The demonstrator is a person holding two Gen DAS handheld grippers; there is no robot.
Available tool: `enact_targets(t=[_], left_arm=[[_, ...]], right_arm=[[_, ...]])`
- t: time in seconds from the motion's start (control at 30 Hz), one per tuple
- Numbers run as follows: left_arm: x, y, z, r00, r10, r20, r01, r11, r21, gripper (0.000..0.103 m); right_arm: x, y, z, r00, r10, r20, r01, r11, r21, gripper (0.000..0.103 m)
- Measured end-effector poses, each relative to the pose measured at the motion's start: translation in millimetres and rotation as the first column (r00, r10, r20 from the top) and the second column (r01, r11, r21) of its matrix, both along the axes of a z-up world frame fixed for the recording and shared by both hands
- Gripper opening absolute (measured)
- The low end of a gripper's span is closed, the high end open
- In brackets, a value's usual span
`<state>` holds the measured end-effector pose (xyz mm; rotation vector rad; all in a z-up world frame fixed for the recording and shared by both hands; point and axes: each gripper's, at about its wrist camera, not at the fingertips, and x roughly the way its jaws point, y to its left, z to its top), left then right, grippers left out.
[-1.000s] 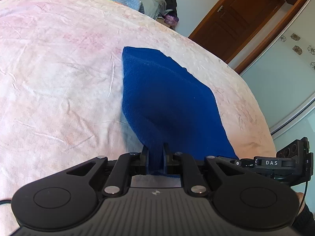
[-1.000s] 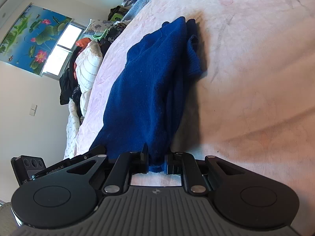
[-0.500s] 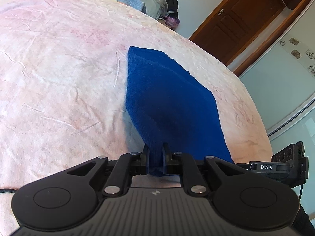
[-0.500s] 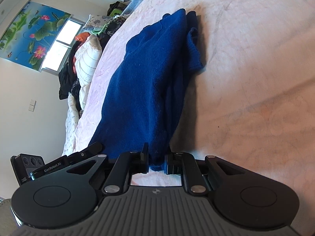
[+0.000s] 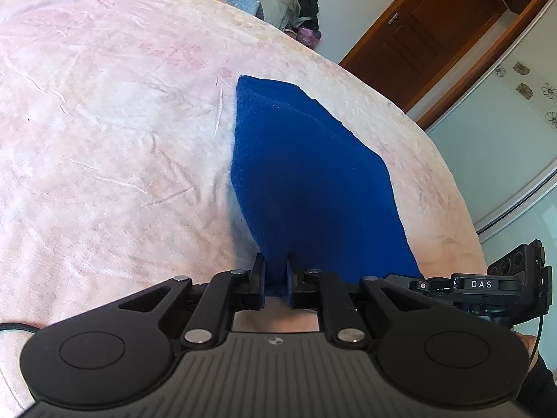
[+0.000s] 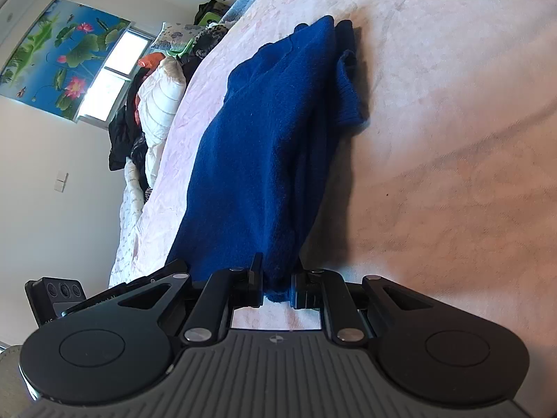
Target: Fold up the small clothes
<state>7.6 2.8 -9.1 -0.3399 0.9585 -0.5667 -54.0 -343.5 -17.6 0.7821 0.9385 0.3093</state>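
A dark blue knitted garment (image 5: 306,170) lies stretched over the pink bedspread (image 5: 104,139). My left gripper (image 5: 276,275) is shut on its near edge. In the right wrist view the same blue garment (image 6: 264,146) runs away from me, with a folded sleeve or cuff (image 6: 348,90) bunched at its far right side. My right gripper (image 6: 276,275) is shut on another part of the near edge. Both hold the cloth lifted slightly off the bed. The other gripper's body shows at the right edge of the left view (image 5: 487,285).
A wooden door (image 5: 428,35) and a pile of bags (image 5: 296,3) stand beyond the bed's far side. In the right view, pillows and heaped clothes (image 6: 153,104) lie at the bed's head under a window and a lotus picture (image 6: 66,55).
Both grippers keep their hold on the garment and have shifted a little. The cloth looks drawn slightly farther across the bed and more taut.
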Motion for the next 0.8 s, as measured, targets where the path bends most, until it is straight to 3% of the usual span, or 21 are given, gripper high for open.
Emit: enact_targets(t=[0.17,0.23,0.37,0.47,0.57,0.6,0.63,0.7,0.73,0.77,0.8], left_arm=[[9,4,-10,0.998,-0.002,-0.058,-0.001,0.999,-0.049,0.011],[17,7,-17,0.994,0.017,-0.107,-0.026,0.997,-0.076,0.011],[26,12,-29,0.984,0.036,-0.173,-0.055,0.993,-0.105,0.013],[29,10,-35,0.981,0.035,-0.190,-0.056,0.993,-0.108,0.025],[34,6,-38,0.979,0.013,-0.203,-0.049,0.984,-0.172,0.042],[36,4,-39,0.980,-0.013,-0.198,-0.029,0.978,-0.207,0.061],[38,2,-39,0.980,-0.037,-0.196,-0.011,0.971,-0.239,0.072],[41,-3,-38,0.979,-0.050,-0.198,0.001,0.971,-0.240,0.068],[41,-6,-36,0.980,-0.065,-0.188,0.021,0.973,-0.229,0.043],[42,-9,-37,0.978,-0.079,-0.195,0.035,0.975,-0.220,0.028],[42,-10,-40,0.972,-0.087,-0.217,0.040,0.977,-0.212,0.018]], right_arm=[[0,-2,1,1.000,-0.010,0.003,0.010,1.000,0.007,0.019],[-1,-7,0,0.999,-0.034,0.005,0.034,0.999,0.039,0.026],[-7,-23,4,0.994,-0.110,0.013,0.109,0.993,0.039,0.056],[-9,-34,6,0.991,-0.136,0.014,0.136,0.991,0.020,0.057],[-3,-34,1,0.993,-0.113,-0.015,0.114,0.993,0.015,0.060],[1,-31,0,0.995,-0.098,-0.019,0.098,0.995,0.009,0.059],[5,-28,-2,0.996,-0.082,-0.023,0.082,0.996,0.018,0.060],[14,-22,-7,0.998,-0.045,-0.040,0.048,0.997,0.066,0.060],[18,-19,-10,0.998,-0.023,-0.053,0.028,0.996,0.089,0.059],[21,-16,-13,0.998,-0.002,-0.064,0.009,0.994,0.111,0.055],[23,-12,-16,0.997,0.020,-0.075,-0.010,0.992,0.130,0.041]])
